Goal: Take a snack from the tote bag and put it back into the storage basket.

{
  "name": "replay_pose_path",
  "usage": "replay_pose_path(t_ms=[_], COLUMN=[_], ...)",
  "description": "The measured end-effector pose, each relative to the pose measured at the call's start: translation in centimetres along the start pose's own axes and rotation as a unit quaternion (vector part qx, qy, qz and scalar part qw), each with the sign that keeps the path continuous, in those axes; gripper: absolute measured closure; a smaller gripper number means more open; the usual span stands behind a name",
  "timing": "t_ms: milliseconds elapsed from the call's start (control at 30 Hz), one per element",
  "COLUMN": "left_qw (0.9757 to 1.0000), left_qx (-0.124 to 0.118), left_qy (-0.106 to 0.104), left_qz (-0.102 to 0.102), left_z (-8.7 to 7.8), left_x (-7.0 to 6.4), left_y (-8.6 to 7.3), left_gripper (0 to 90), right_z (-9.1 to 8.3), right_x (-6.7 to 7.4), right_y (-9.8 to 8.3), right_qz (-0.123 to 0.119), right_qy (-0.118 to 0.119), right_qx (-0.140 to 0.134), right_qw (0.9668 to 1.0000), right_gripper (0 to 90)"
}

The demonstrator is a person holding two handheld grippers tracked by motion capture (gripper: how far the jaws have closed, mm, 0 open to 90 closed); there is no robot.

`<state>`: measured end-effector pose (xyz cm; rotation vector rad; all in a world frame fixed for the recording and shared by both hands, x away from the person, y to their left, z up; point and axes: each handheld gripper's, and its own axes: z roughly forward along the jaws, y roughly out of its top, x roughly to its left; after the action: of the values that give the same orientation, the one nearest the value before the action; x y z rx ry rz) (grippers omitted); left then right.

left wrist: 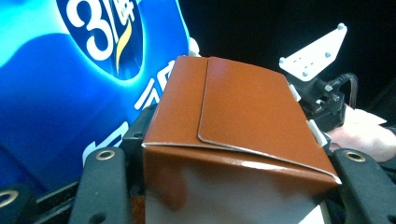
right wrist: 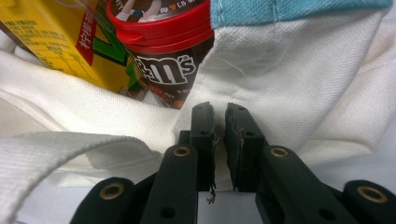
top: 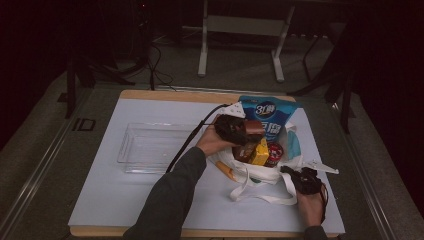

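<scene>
**Setting: a work table in a dim room**

A wooden table (top: pixel 150 94) is covered by a white sheet (top: pixel 120 195) and is framed by a grey carpeted floor (top: pixel 240 70). Metal rails (top: pixel 40 165) are seen along the table's left and right sides. Beyond the far edge, a pale metal stand (top: pixel 202 50) with two legs is placed on the floor, and black cables (top: pixel 155 70) are trailed beside it. The far background is left in darkness.

right hand-held gripper (right wrist: pixel 219 123): black jaws nearly together, pinching the white canvas bag (right wrist: pixel 289 84) at its rim. inside the bag, a yellow carton (right wrist: pixel 60 42) leans just beside a red-lidded m&m's tub (right wrist: pixel 163 51). white strap (right wrist: pixel 51 149) lower left.
</scene>
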<state>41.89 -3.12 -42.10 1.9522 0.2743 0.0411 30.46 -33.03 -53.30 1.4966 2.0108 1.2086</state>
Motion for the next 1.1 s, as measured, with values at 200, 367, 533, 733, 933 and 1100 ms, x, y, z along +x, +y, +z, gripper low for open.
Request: replay_pose_path(t_ms=[200, 367, 533, 733, 933, 1100], left_qw=[0.9998, 0.9998, 0.9998, 0.9994, 0.9987, 0.9984], left_qx=[-0.016, -0.019, -0.012, -0.003, 0.0, -0.001], left_qy=[0.005, 0.006, 0.013, 0.031, 0.046, 0.051], left_qz=[-0.008, -0.007, 0.009, 0.016, 0.019, 0.025], left_z=[0.2, 0.1, -0.5, -1.3, -2.2, -2.8], left_x=[-0.2, -0.3, -0.6, -0.8, -1.0, -1.1], left_y=[0.0, -0.1, 0.3, 0.7, 1.2, 1.6], left_gripper=[40.0, 39.7, 40.9, 41.8, 42.8, 43.3], right_z=[0.0, 0.0, 0.0, 0.0, 0.0, 0.0], right_x=[0.0, 0.0, 0.0, 0.0, 0.0, 0.0], right_y=[0.0, 0.0, 0.0, 0.0, -0.1, -0.1], right_qz=[0.0, 0.0, 0.0, 0.0, 0.0, 0.001], right_qy=[0.0, 0.001, 0.001, 0.001, 0.0, 0.001], right_qx=[-0.001, -0.001, -0.001, -0.002, -0.002, -0.002], right_qw=[1.0, 1.0, 1.0, 1.0, 1.0, 1.0], right_gripper=[81.8, 81.7, 81.7, 81.6, 81.6, 81.5])
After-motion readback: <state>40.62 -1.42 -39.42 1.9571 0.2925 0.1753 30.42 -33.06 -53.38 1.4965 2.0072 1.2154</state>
